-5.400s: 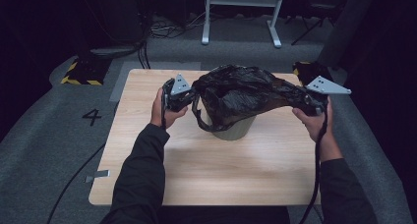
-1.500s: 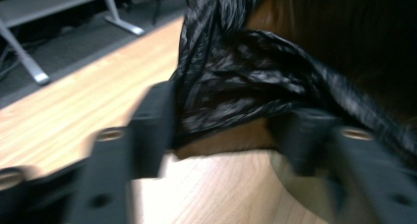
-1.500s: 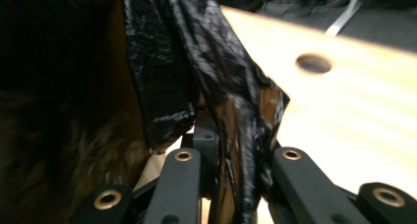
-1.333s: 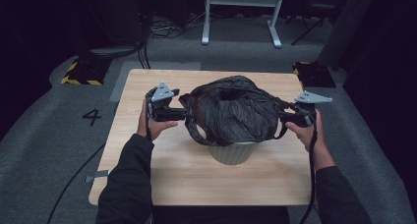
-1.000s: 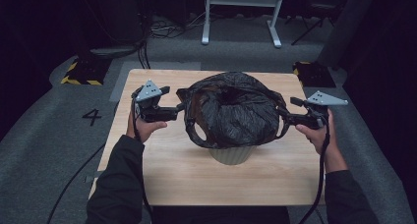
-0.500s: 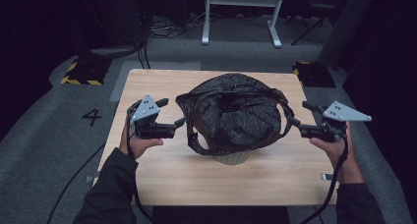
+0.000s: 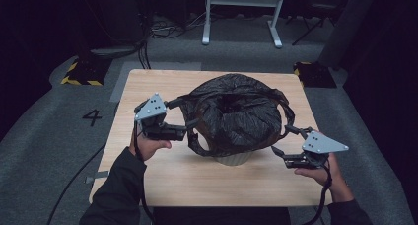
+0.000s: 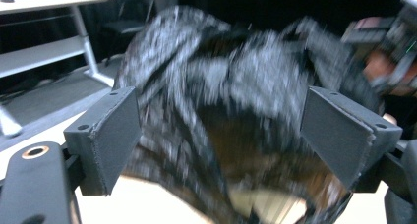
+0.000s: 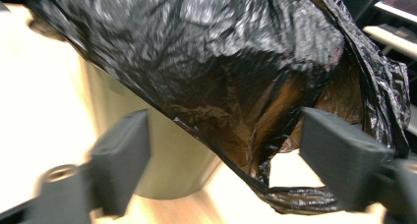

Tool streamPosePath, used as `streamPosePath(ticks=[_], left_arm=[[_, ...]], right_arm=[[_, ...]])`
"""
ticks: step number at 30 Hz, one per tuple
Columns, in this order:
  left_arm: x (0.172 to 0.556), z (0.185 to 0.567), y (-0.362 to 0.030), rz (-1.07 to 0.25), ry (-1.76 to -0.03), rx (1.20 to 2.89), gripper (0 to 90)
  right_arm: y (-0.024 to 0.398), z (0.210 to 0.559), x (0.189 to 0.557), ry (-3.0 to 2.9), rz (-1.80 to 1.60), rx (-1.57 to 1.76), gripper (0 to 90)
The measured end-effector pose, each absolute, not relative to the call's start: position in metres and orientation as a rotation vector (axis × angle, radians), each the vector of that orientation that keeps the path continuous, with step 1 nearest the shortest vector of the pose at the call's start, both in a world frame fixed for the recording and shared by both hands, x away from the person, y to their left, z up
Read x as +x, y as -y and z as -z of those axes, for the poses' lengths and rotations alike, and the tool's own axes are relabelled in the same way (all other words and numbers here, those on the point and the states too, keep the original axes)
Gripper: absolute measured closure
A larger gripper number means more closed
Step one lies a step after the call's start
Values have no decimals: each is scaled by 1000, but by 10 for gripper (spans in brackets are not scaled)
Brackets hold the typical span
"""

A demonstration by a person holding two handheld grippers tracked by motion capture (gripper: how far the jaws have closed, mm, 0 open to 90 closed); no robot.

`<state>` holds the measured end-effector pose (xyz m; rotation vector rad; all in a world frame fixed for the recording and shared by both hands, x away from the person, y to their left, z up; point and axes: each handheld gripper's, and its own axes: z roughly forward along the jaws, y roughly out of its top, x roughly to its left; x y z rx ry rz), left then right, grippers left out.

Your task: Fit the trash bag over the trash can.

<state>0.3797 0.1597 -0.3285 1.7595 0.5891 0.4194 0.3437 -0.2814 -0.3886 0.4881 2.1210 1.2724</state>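
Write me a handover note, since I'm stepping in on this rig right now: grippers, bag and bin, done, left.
Left gripper: open, at the black bag's left side, holding nothing.
Right gripper: open, jaws just closing a little, nothing between them, off the bag's right.
The bag is draped over the pale bin mid-table, mouth open on top, handle loops hanging loose.
Done: bag spread over the bin.
Left: probably tidying the handles and rim.

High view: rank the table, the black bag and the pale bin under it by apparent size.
1. Table
2. Black bag
3. Pale bin: mostly covered by the bag, so its true size is unsure.
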Motion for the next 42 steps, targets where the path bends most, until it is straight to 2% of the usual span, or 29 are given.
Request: streamPosePath(ticks=[1, 2, 3, 4, 6, 8, 13, 15, 20, 22, 34, 42], left_arm=[[383, 327, -158, -426, -592, 1757, 169], [389, 324, -155, -422, -588, 1760, 207], [394, 324, -152, -427, -596, 1772, 281], [398, 323, -149, -443, -603, 1786, 307], [411, 326, -144, -455, -629, 1829, 363], [422, 331, -140, -461, -637, 1867, 488], [441, 345, -139, -452, -630, 1901, 801], [443, 350, -137, -507, -629, 1906, 895], [460, 364, -142, -461, -699, 1870, 899], [466, 372, -139, -480, -713, 1907, 899], [494, 418, -119, -357, -772, 2019, 900], [499, 425, -107, -380, -790, 1993, 883]], right_arm=[[278, 391, 344, -2110, -1255, 471, 397], [277, 392, 345, -2099, -1260, 469, 451], [275, 394, 346, -2091, -1264, 465, 574], [274, 395, 347, -2091, -1252, 452, 647], [272, 397, 347, -2084, -1243, 434, 773], [271, 399, 347, -2088, -1224, 431, 871], [273, 406, 348, -2128, -1244, 406, 900], [273, 409, 348, -2143, -1235, 409, 900], [276, 418, 351, -2175, -1220, 409, 900], [278, 422, 353, -2190, -1212, 414, 900], [282, 464, 374, -2336, -1161, 518, 900], [291, 469, 388, -2294, -1124, 575, 900]])
